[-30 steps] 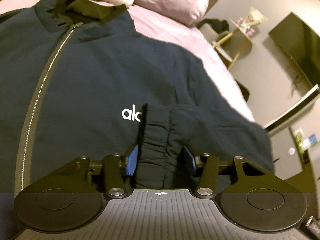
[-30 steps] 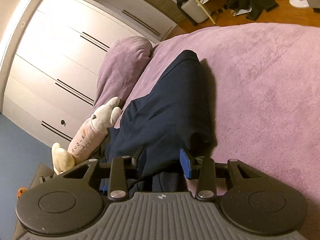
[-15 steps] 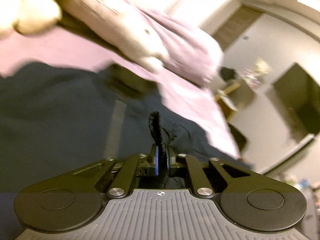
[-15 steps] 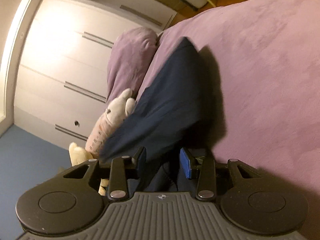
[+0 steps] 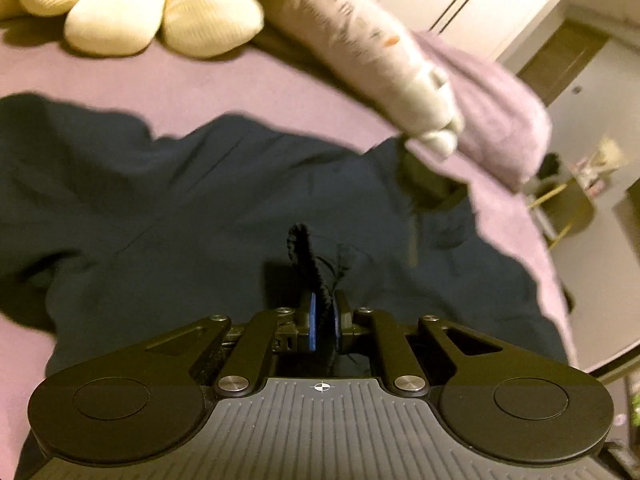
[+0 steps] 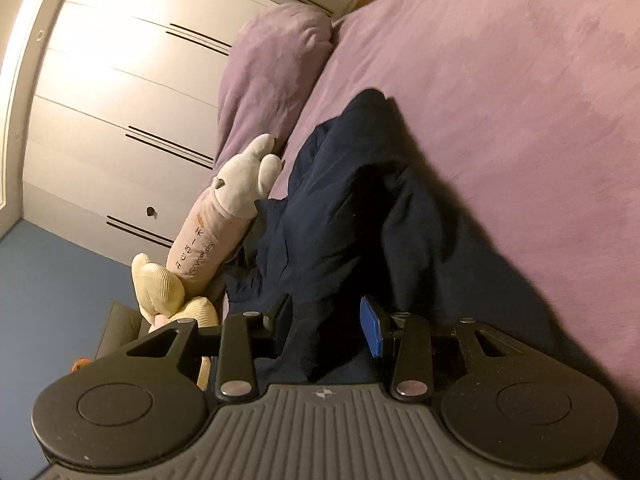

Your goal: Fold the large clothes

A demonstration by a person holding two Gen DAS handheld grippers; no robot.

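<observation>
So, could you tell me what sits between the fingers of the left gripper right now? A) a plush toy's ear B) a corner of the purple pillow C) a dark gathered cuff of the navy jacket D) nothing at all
C: in the left wrist view the left gripper has its blue pads pressed together on a black gathered cuff of the jacket, while the plush toy lies farther back.

a bed (image 6: 520, 80) under a mauve cover carries everything. a dark navy jacket (image 5: 200, 208) lies rumpled across it. along the head edge lie a mauve pillow (image 6: 272, 76), a long pale plush toy (image 6: 224, 216) and a cream plush toy (image 5: 160, 12), the long one touching the jacket.
</observation>
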